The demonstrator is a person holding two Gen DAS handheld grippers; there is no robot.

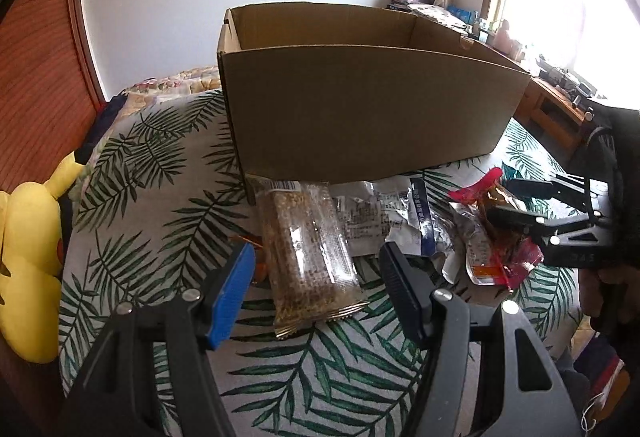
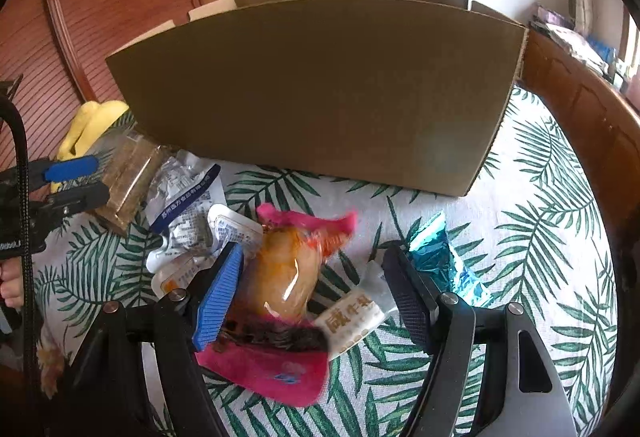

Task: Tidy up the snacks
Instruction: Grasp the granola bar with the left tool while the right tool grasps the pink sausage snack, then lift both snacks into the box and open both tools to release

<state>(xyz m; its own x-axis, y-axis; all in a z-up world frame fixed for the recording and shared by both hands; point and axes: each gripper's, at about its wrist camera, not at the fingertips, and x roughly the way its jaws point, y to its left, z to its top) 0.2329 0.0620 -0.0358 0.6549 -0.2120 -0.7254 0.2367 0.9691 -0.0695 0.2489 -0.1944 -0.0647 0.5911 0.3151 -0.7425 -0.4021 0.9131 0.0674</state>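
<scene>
An open cardboard box (image 1: 360,109) (image 2: 312,89) stands on the leaf-print bed cover, with a pile of snacks in front of it. My left gripper (image 1: 316,253) (image 2: 80,181) is open, its fingers either side of a grain bar (image 1: 308,249) (image 2: 128,177) in clear wrap, without pressing it. My right gripper (image 2: 314,253) (image 1: 516,201) is open around a red packet (image 2: 280,277) (image 1: 504,237) holding an orange piece. Its blue pad is at the packet's left edge and the black finger stands apart. A small white packet (image 2: 352,317) with gold characters lies beside it.
White packets with a blue stripe (image 1: 420,221) (image 2: 184,197) lie between the two grippers. A teal wrapper (image 2: 436,257) sits right of my right gripper. A yellow plush toy (image 1: 28,237) lies at the left, and a wooden footboard (image 2: 580,117) curves along the right.
</scene>
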